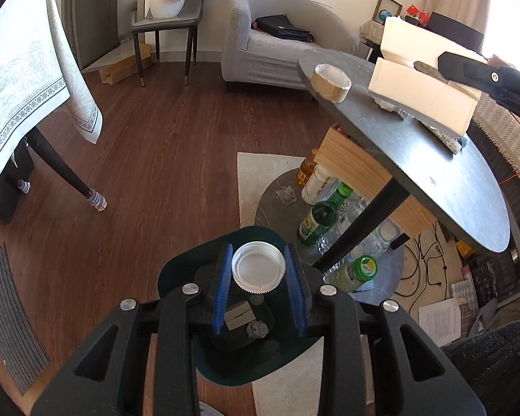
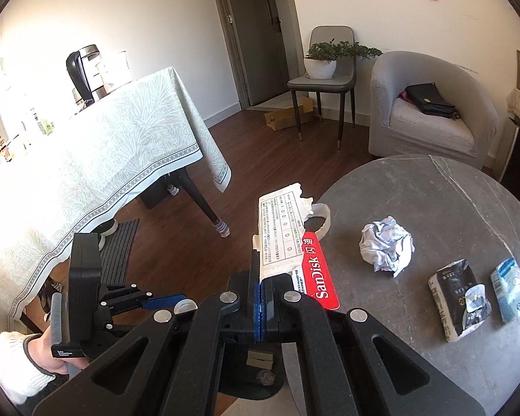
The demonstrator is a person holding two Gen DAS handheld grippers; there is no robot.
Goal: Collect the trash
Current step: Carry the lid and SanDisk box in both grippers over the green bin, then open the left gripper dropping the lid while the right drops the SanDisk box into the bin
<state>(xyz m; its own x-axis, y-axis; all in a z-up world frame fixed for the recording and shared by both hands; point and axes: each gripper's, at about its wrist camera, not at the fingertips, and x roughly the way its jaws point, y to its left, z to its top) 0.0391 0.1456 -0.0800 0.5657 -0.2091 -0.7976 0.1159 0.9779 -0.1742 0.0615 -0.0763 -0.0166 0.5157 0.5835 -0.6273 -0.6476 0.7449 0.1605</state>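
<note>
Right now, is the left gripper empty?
No. In the left wrist view the left gripper is shut on a white lid, with its blue pads against the lid's two sides.

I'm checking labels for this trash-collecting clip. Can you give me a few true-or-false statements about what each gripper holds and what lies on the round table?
1. The left gripper holds a white plastic lid. True.
2. The right gripper is open and holds nothing. False: it is shut on a torn SanDisk package.
3. A crumpled paper ball lies on the round grey table. True.
4. The dark bin below the left gripper holds nothing. False: a small crumpled wad already lies inside.
</note>
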